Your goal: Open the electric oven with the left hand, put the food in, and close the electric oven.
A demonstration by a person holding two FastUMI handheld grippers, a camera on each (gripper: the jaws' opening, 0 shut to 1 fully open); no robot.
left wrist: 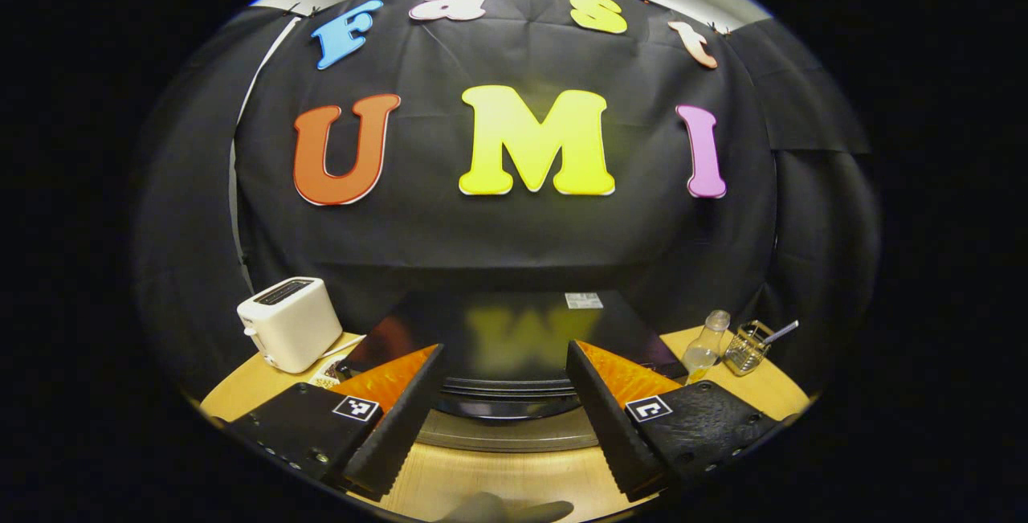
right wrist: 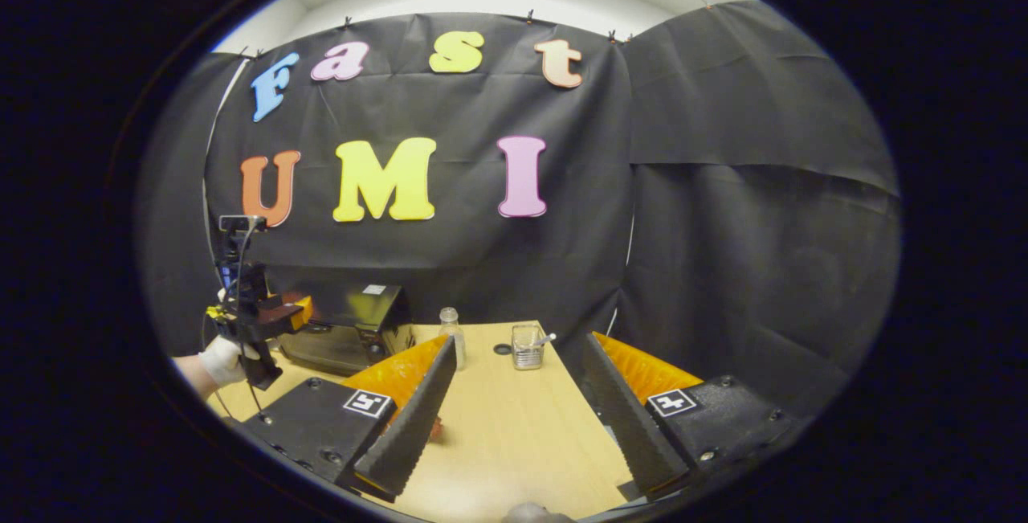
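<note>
Black cloth hangs behind a light wooden table [right wrist: 514,426] that carries everything. Toward the table's back left stands the electric oven [left wrist: 514,330], black and glossy on top, its door shut, with a curved handle bar along the upper front edge. The left gripper [left wrist: 504,406] hovers just in front of that handle, its fingers spread wide and empty, one to each side of the oven's front. In the right gripper view the same tool is seen from the side, held by a gloved hand [right wrist: 221,361] right at the oven. A white toaster [left wrist: 289,324] stands at the oven's left, near the table's left edge. To the oven's right, along the back edge, stand a clear glass bottle [right wrist: 451,333] and a small wire basket [right wrist: 527,346] with a utensil in it. The right gripper [right wrist: 518,406] hangs over the table's middle, fingers apart, holding nothing.
</note>
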